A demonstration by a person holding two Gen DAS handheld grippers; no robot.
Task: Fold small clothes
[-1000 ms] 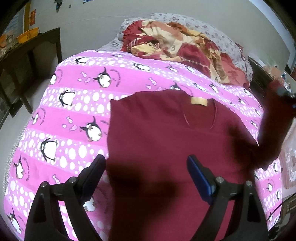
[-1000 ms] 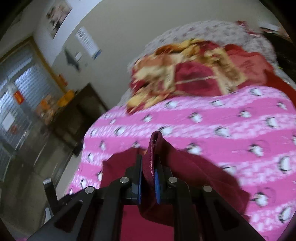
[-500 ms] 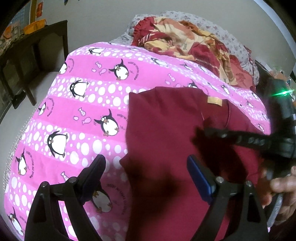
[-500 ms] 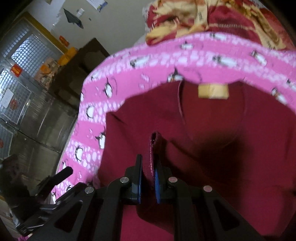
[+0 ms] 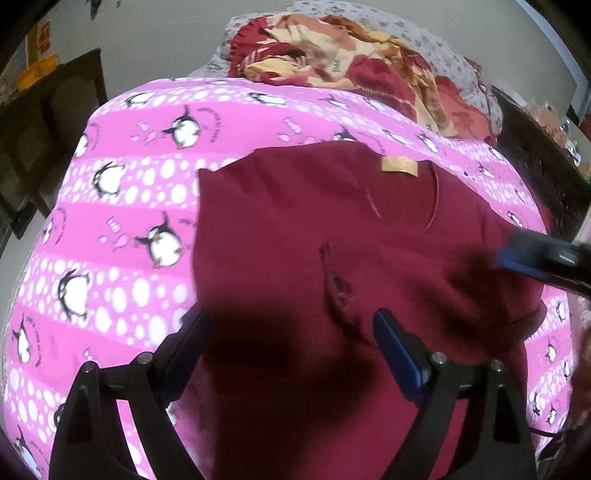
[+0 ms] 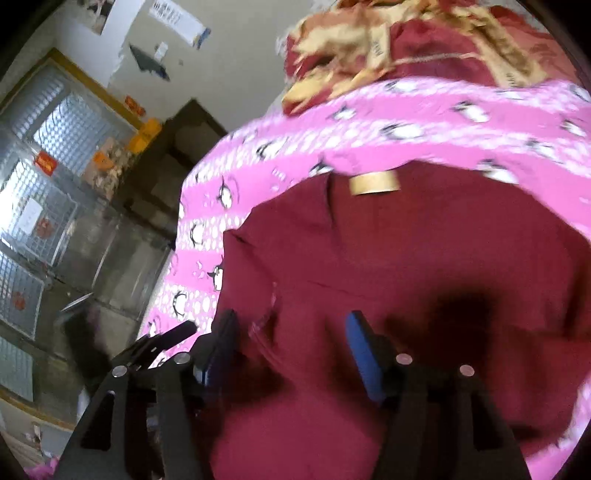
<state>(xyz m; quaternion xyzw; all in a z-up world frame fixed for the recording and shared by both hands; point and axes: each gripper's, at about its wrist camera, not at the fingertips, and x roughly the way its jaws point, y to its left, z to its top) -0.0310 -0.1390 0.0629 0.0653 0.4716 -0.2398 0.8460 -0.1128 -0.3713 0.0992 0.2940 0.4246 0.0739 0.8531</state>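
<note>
A tan neck label (image 5: 399,165), its writing unreadable, marks the maroon shirt (image 5: 295,229) lying flat on the penguin-print bed cover (image 5: 122,184). The shirt lies beneath both grippers: left gripper (image 5: 291,332) fingers wide, empty; right gripper (image 6: 291,332) fingers opening, a sleeve cuff (image 5: 338,291) lying loose between them.

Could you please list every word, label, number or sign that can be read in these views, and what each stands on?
None can be read for certain.
Tan neck label on the maroon shirt: no print shows.
Lettering beside the penguins on the pink bedsheet: blurred.
Dark lettering on the red and cream cloth: too small.
Papers on the wall and red signs on the window grille: blurred.
</note>
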